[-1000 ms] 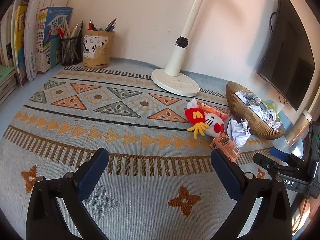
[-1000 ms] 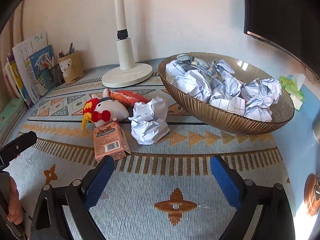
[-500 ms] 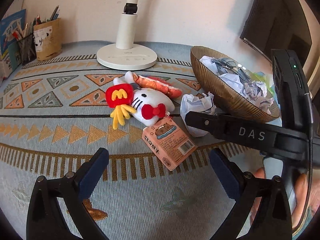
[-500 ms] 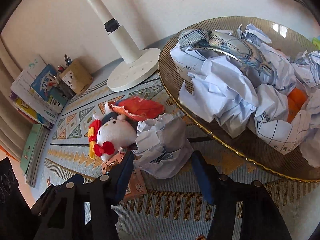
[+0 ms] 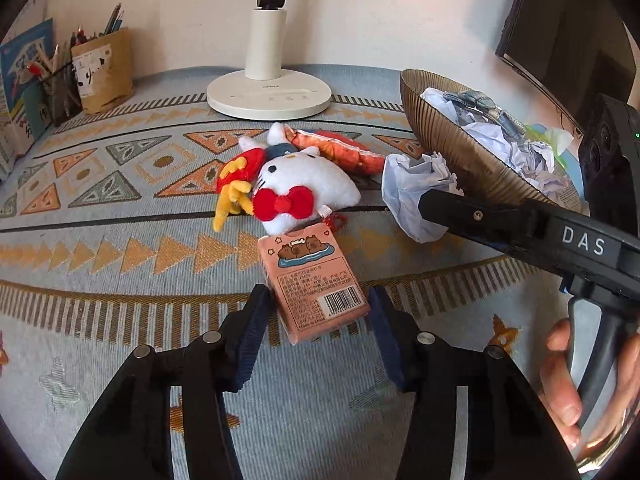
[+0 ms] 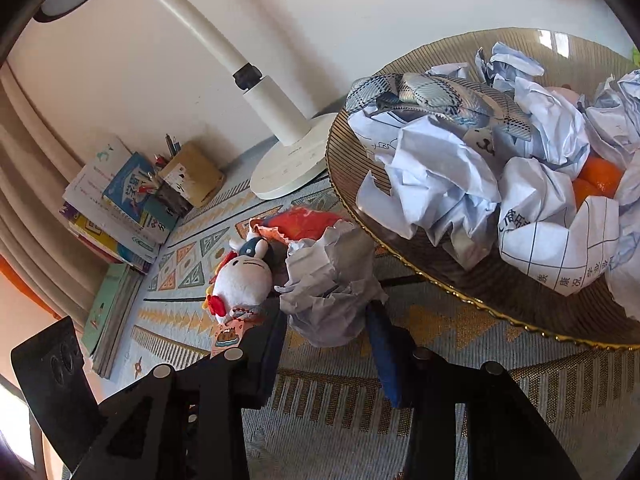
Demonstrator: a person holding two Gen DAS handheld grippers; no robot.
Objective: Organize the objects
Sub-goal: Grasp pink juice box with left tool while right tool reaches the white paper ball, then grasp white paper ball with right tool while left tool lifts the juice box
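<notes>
A small pink box [image 5: 312, 276] with a barcode lies flat on the patterned mat. My left gripper [image 5: 318, 308] straddles its near end with the jaws closing, and the blue pads meet its two long sides. A crumpled paper ball [image 6: 328, 280] sits on the mat against the bowl's outer wall. My right gripper [image 6: 326, 332] has the ball between its fingers, still closing, and the paper bulges over both pads. In the left wrist view the right gripper's black body [image 5: 520, 224] reaches to that paper ball [image 5: 404, 196], with a person's hand [image 5: 560, 380] on its handle.
A ribbed brown bowl [image 5: 448, 140] at the right holds several paper balls, a plaid cloth and oranges. A white cat plush [image 5: 304, 188] and an orange plush [image 5: 344, 148] lie beyond the box. A lamp base [image 5: 268, 96], pen holders [image 5: 104, 68], books [image 6: 116, 208] and a monitor [image 5: 560, 32] line the back.
Both grippers came forward to the pile with wide jaws, then narrowed them: the left around the pink box, the right around the paper ball. The right view tilted.
</notes>
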